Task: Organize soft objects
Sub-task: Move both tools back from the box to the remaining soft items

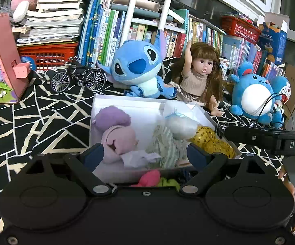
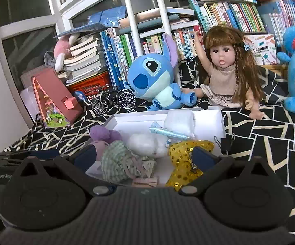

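Nearest the left lens: left gripper (image 1: pixel 145 155), fingers spread wide and holding nothing, poised over the near edge of a white box (image 1: pixel 127 104). Just below the fingers, at 6 o'clock, a pink soft piece (image 1: pixel 150 178) beside a green one (image 1: pixel 168 182), outside the box's near wall. Inside the box: purple plush (image 1: pixel 111 116) at 9 o'clock, pale pink plush (image 1: pixel 118 140) just nearer, striped green cloth (image 1: pixel 165 143) in the middle, white stuffed pouch (image 1: pixel 181 125) touching a gold sequin piece (image 1: pixel 212 140) at 3 o'clock.

In the right view: right gripper (image 2: pixel 145 156) likewise spread apart and holding nothing, one finger resting by the gold sequin piece (image 2: pixel 186 155), striped green cloth (image 2: pixel 118 161) between the fingers. White fluffy ball (image 2: pixel 145 143) and a light blue pen (image 2: pixel 169 133) farther in, white foam block (image 2: pixel 179 120) at 12 o'clock.

Beyond the box on the black patterned cloth (image 1: pixel 35 112): Stitch plush (image 1: pixel 139 69), doll (image 1: pixel 200 75), round blue plush (image 1: pixel 253 96), miniature bicycle (image 1: pixel 78 77), books (image 1: pixel 106 30) behind.
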Motion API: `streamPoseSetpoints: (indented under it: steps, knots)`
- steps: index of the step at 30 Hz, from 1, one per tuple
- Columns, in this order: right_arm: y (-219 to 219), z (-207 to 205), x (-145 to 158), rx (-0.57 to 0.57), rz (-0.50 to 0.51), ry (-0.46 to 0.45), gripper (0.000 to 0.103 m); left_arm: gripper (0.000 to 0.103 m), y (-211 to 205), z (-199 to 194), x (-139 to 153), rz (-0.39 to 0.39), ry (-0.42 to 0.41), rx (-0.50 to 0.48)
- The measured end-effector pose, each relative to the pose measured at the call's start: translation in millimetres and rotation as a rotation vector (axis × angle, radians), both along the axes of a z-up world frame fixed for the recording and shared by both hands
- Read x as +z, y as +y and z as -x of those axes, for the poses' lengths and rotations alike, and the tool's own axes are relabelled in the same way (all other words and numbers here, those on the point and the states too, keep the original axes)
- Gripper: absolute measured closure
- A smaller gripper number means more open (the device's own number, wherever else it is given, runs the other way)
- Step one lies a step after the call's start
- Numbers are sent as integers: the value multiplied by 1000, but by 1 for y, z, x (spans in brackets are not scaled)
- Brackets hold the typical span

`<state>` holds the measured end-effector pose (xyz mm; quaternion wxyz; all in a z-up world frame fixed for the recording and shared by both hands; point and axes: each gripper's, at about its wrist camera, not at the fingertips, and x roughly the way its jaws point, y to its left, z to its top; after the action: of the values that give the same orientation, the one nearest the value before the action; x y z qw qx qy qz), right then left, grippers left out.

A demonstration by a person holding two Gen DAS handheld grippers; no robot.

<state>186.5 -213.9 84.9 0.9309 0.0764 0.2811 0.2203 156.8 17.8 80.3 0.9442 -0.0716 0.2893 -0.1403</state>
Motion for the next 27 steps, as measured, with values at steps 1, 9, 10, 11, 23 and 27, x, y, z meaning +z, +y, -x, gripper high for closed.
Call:
streamPoseSetpoints:
  steps: [1,9,10,11,23,27]
  knots:
    - [0,2,-1,0,8,-4,0,15,2,3,-1,-1,-2,1]
    - [-1,20,-8,6,68,-20,0,14,13,22,-11,9,18,5]
    - [-1,21,-10,9,75,-19,0,14,13,24,-13,6,20,5]
    - [-1,23,-12,12,81,-18,0,14,14,26,-14,4,21,5]
    - [7,43,-42,64,146,20,0,14,11,63,-40,-19,102,-71]
    - [9,46,-49,74,152,37,0,14,6,63,-48,-15,118,-76]
